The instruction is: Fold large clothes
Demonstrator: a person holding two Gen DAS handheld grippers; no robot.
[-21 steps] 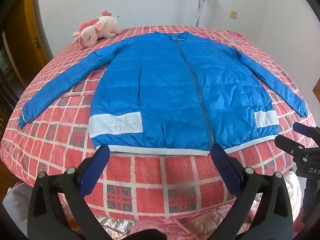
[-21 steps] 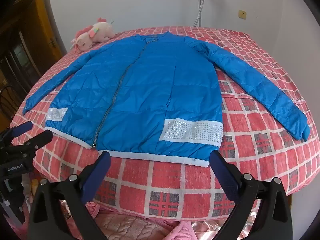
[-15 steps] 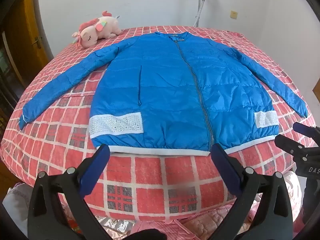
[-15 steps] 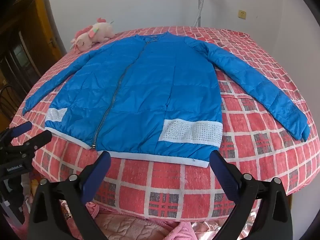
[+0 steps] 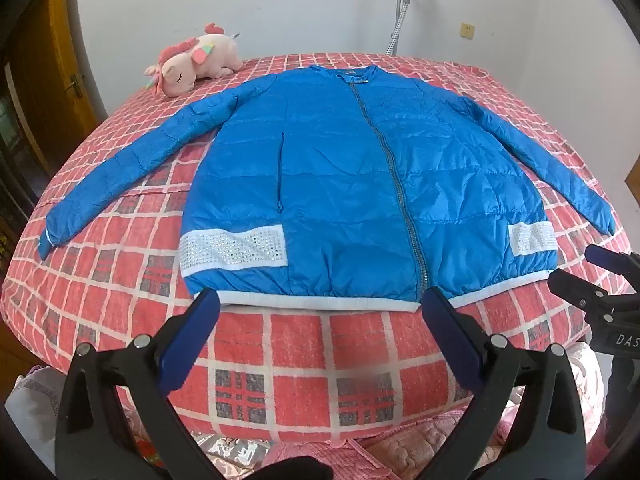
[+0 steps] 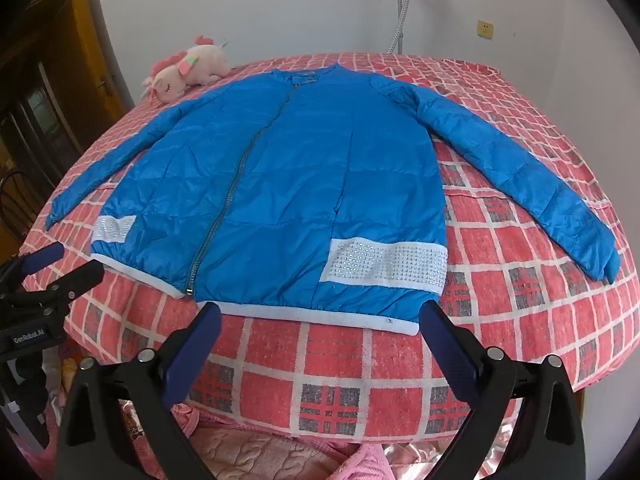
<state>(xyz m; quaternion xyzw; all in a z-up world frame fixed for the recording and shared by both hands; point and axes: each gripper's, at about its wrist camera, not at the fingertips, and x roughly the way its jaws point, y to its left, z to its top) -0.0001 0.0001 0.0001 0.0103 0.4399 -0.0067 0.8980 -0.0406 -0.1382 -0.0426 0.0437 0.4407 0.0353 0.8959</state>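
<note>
A blue zipped puffer jacket (image 5: pixel 340 184) (image 6: pixel 304 192) lies flat on the bed, front up, collar at the far side, both sleeves spread outward. Its white hem faces me, with white studded panels near the bottom corners. My left gripper (image 5: pixel 320 304) hovers open just short of the hem on the jacket's left half, nothing between its blue pads. My right gripper (image 6: pixel 320 316) stands open the same way before the hem on the right half. Each gripper shows at the edge of the other's view: the right gripper (image 5: pixel 600 280) and the left gripper (image 6: pixel 52 268).
A red checked bedspread (image 5: pixel 304 356) covers the bed. A pink plush unicorn (image 5: pixel 192 66) lies at the far left corner. A white pole (image 5: pixel 400 8) stands against the back wall. A wooden door (image 5: pixel 52 80) is at left. Pink bedding (image 6: pixel 248 456) lies below the near edge.
</note>
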